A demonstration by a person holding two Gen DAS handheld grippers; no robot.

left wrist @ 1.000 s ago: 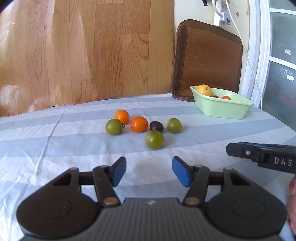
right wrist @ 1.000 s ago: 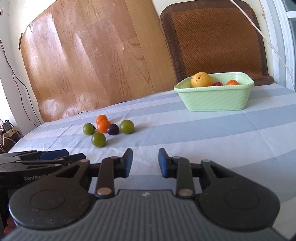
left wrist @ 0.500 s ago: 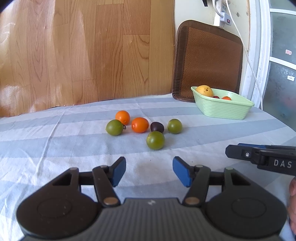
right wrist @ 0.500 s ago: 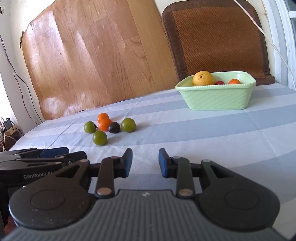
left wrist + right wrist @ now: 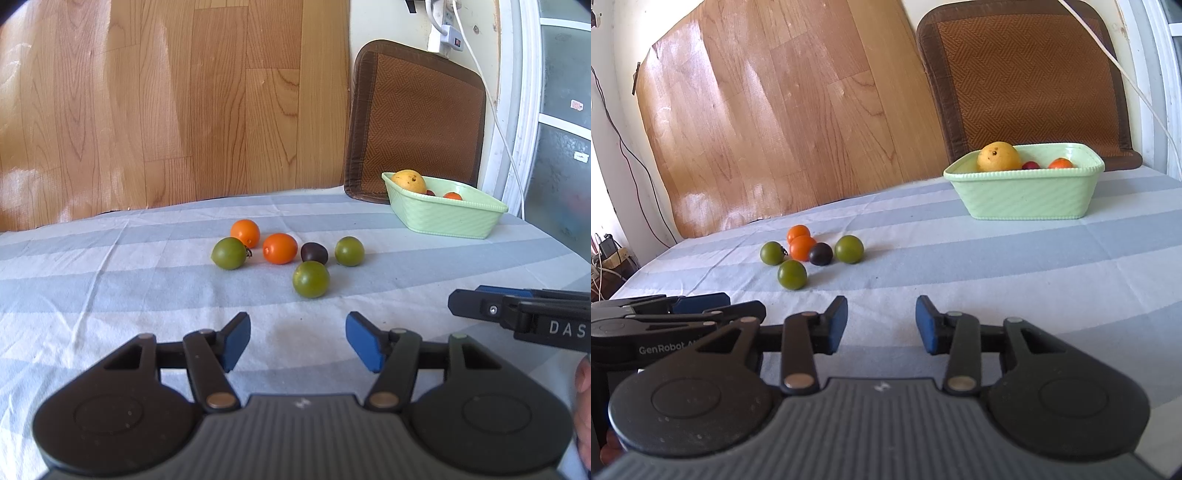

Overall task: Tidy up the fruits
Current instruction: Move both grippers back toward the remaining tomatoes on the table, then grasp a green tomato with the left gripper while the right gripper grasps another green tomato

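Several small fruits lie in a cluster on the striped cloth: three green ones, the nearest, two orange ones and a dark purple one. A light green basket at the back right holds a yellow fruit and small red and orange ones. My left gripper is open and empty, just short of the nearest green fruit. My right gripper is open and empty, nearer than the cluster and to its right.
A brown woven cushion leans on the wall behind the basket. A wood-grain board stands behind the table. A white cable hangs at the right. The table's edge drops off at the far right.
Both grippers have moved slightly forward toward the fruit cluster. The right gripper's jaws have opened a little wider. No fruit has moved.
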